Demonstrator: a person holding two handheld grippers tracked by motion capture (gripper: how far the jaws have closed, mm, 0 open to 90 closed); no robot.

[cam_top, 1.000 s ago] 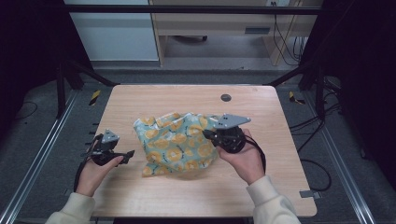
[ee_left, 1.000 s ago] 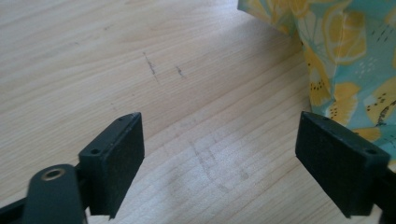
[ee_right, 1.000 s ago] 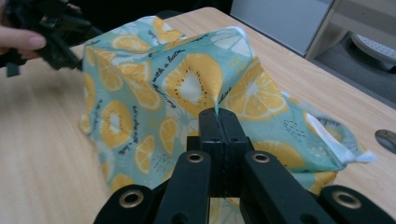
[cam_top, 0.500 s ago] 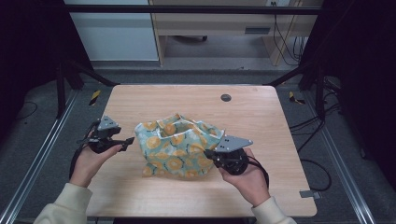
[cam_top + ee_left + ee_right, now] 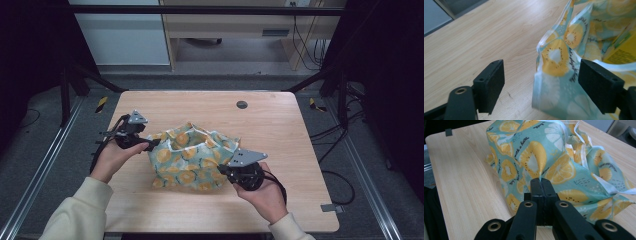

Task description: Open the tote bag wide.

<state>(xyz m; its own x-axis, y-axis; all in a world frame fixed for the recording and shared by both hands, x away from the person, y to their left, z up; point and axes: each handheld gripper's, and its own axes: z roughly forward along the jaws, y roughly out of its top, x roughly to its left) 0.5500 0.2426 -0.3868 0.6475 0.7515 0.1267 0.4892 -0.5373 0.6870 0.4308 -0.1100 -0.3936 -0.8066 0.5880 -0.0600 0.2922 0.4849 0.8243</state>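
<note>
A teal bag [image 5: 192, 160] printed with orange fruit slices stands in the middle of the wooden table [image 5: 200, 107], its mouth open upward. My right gripper [image 5: 225, 170] is at its near right side, shut on a fold of the fabric [image 5: 534, 157]; the closed jaws [image 5: 540, 180] pinch a point of cloth. My left gripper [image 5: 152, 144] is at the bag's left rim. Its jaws [image 5: 541, 67] have just been opening, and the bag's corner [image 5: 556, 57] stands between them untouched, nearer the right jaw. A yellow box [image 5: 621, 47] shows inside the bag.
A small black round fitting [image 5: 242, 104] sits in the table's far middle. Bare wood lies all around the bag. Black frame posts stand off the table's far corners, and cables trail on the floor to the right.
My left gripper has risen and moved right, up to the bag's left rim. My right gripper has drawn the bag's side a little toward me, and the bag has gone from lying flat to standing open.
</note>
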